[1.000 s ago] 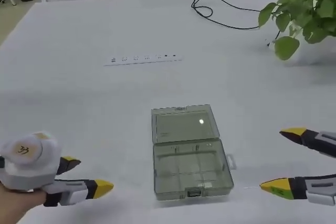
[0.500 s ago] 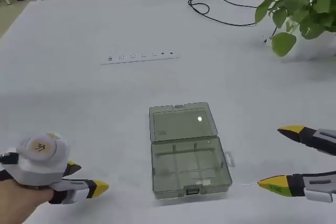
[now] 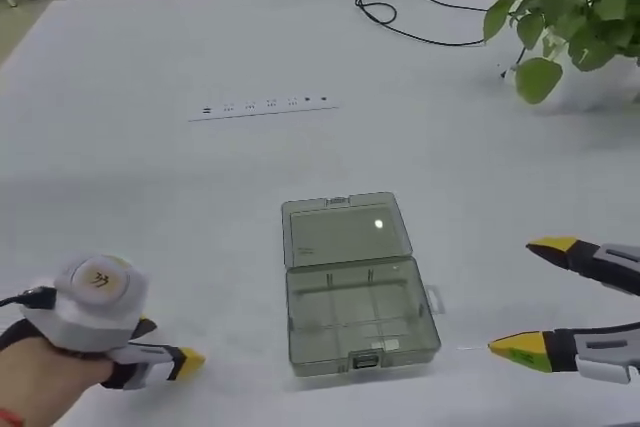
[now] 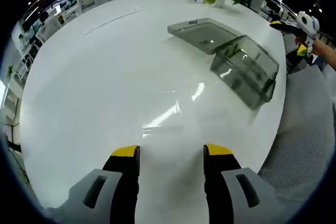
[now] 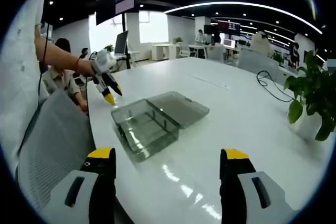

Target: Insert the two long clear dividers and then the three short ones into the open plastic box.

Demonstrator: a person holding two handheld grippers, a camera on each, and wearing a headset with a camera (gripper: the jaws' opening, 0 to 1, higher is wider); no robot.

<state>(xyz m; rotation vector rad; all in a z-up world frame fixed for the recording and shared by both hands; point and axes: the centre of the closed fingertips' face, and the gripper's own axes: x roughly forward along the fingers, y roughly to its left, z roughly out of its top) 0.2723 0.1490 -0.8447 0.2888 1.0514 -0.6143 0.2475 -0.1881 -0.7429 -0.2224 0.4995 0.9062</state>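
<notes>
The clear plastic box lies open on the white table, its lid flat behind it. Clear partition walls cross inside the box. A small clear piece lies against its right side. My left gripper is low at the left, well apart from the box, open with nothing between its fingers. The left gripper view has the box far ahead to the right. My right gripper stands wide open to the right of the box, empty, and the box lies ahead of it.
A white power strip lies beyond the box. A black cable loops at the far edge. A potted plant stands at the back right. White chairs line the table's far side. A person's sleeve borders the right gripper view.
The left gripper has drawn back to the left and toward me, away from the box. The right gripper has barely moved. The box is as it was.
</notes>
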